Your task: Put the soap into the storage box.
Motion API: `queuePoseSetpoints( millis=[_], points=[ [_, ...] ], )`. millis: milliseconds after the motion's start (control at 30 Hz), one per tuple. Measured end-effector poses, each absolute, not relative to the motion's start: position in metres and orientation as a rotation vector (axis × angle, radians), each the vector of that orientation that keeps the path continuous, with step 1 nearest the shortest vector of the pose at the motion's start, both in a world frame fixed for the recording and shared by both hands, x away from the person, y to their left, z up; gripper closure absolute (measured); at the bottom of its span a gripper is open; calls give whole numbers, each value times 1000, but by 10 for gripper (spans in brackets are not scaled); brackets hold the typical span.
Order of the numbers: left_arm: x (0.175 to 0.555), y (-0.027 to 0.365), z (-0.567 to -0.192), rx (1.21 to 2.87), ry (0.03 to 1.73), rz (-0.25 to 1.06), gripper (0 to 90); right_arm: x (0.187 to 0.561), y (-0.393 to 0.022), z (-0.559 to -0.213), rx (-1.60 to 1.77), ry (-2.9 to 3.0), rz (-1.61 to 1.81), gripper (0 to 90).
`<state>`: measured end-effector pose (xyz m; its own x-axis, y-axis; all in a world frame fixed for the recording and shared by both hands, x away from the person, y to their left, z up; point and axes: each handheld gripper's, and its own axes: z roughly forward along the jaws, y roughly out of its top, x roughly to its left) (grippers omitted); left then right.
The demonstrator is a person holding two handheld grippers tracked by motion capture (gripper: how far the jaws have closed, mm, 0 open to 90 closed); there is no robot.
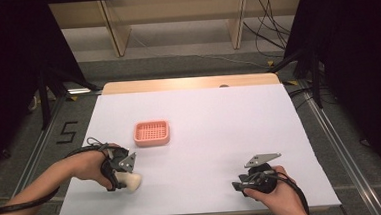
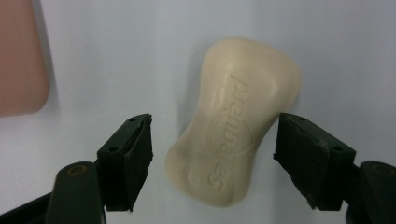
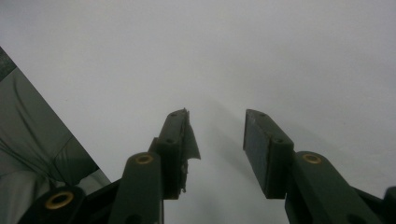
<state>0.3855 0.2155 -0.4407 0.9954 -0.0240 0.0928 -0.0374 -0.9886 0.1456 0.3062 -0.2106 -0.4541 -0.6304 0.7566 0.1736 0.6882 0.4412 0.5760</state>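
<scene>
The left hand-held gripper (image 2: 212, 154) straddles the soap (image 2: 233, 121), jaws apart and not clamping, its long axis running from 1 to 7 o'clock.

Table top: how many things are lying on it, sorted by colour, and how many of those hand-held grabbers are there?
Pink soap dish: 1
Cream soap bar: 1
Black grippers: 2, the left gripper and the right gripper
Total: 4

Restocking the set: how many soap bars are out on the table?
1: the soap bar lies on the white table, between the open left gripper jaws.
</scene>
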Motion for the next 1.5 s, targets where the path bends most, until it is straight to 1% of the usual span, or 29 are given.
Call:
queuePoseSetpoints(
  millis=[267,500,900,1200,1267,1367,1500],
  points=[
    [385,211,-445,3012,-89,129,261,307,-211,-457,1276,2552,960,609],
    [387,208,-452,3029,-101,94,260,306,-210,-455,1317,2570,955,607],
    [388,204,-456,3054,-123,83,299,307,-210,-456,1305,2576,947,607],
    [388,201,-458,3067,-147,56,360,308,-209,-456,1326,2560,942,607],
    [388,201,-458,3074,-139,52,389,307,-210,-456,1323,2571,941,607],
    [388,202,-457,3081,-128,48,402,307,-210,-456,1311,2576,944,607],
    [388,202,-457,3103,-71,33,441,307,-209,-456,1306,2577,947,607]
  ],
)
